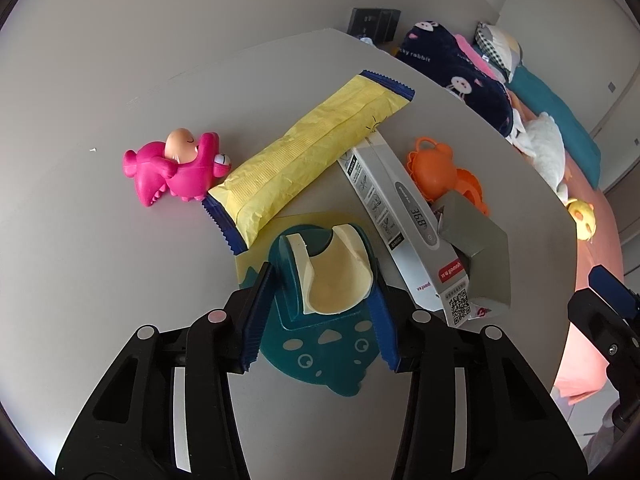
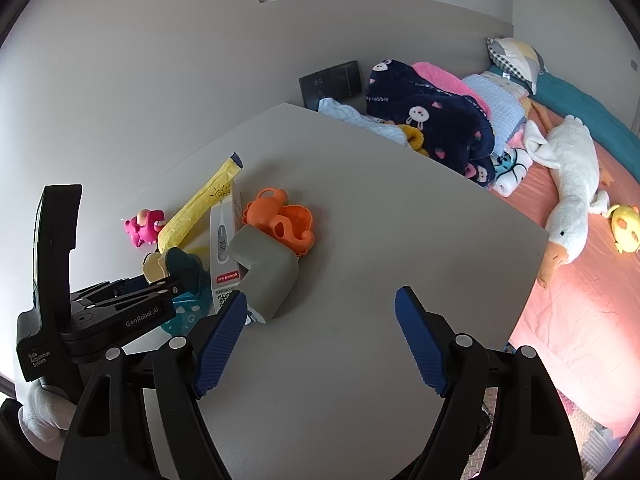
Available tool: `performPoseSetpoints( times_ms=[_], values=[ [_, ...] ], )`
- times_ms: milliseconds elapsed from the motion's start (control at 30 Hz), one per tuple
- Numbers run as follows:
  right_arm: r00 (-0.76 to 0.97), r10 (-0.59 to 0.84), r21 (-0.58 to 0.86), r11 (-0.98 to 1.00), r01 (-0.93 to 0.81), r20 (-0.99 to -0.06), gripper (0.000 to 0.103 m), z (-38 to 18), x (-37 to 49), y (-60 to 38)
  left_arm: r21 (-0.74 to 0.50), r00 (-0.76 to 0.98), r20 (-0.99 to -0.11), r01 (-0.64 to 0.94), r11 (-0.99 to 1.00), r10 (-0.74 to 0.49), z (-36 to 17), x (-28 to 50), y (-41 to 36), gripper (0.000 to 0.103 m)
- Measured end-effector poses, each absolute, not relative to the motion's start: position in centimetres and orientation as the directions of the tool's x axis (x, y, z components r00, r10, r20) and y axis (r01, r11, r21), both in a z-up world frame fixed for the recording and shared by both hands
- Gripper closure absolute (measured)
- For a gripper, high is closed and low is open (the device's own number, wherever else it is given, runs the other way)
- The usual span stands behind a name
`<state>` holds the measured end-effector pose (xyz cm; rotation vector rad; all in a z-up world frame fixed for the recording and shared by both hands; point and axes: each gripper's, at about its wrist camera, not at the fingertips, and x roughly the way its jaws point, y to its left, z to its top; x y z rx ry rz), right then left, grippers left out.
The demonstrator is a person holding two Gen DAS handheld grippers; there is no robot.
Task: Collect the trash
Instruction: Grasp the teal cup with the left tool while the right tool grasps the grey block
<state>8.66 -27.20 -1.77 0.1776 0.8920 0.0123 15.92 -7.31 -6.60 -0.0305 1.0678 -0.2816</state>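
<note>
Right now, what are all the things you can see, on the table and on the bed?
Table: one, grey, beside the bed.
Teal toy: one, teal and cream, table front, between the left jaws.
Yellow wrapper: one, yellow with blue ends, mid-table.
Pink toy: one, left of wrapper.
Thermometer box: one, white, right of wrapper.
Grey box: one, against the thermometer box.
Orange toy: one, behind the grey box.
Goose plush: one, white, on bed.
Left gripper: black, blue pads.
Right gripper: open, over bare table.

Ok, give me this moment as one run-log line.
left gripper: shut on teal toy | right gripper: open, empty, over table | yellow wrapper, thermometer box: on table
</note>
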Motion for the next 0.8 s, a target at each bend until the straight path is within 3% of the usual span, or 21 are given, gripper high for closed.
performPoseSetpoints(
  times_ms=[800],
  values=[
    [0.543,0.165,0.255,0.962,0.095,-0.824,0.035,-5.9,14.4,-25.3,-0.171,0.504,-0.823,0.222,0.960,-0.264,-5.1,14.9,-4.1,0.068]
  ],
)
